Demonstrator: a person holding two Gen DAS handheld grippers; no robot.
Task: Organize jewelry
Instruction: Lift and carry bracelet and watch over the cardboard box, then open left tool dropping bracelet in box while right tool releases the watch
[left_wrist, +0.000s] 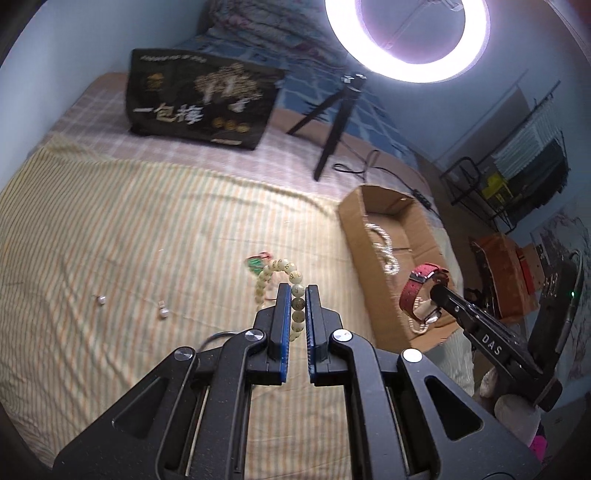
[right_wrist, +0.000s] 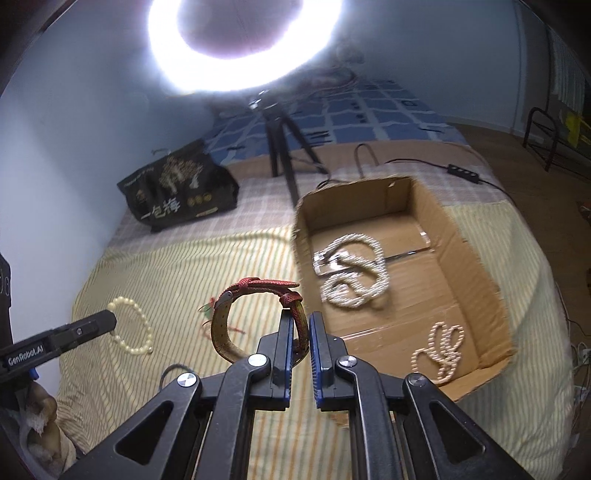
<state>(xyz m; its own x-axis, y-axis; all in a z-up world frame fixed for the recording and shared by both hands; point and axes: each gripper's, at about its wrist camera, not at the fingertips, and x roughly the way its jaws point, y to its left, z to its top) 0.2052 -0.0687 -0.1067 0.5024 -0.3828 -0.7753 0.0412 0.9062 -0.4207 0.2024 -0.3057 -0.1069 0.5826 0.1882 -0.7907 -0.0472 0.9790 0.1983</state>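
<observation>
R gripper (right_wrist: 300, 317) pinches red watch (right_wrist: 258, 314), loop upright, beside cardboard box (right_wrist: 480, 266).

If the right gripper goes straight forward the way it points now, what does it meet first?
Probably the cardboard box: the right gripper, shut on the red watch, points at its near-left wall, with the rope coil inside just beyond. Depth is unclear.

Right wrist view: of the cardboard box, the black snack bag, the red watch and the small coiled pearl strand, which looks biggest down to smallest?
1. cardboard box
2. black snack bag
3. red watch; it sits near the camera, so it looks larger than it is
4. small pearl strand in the box; looks close to the watch, so the order is unsure
</observation>
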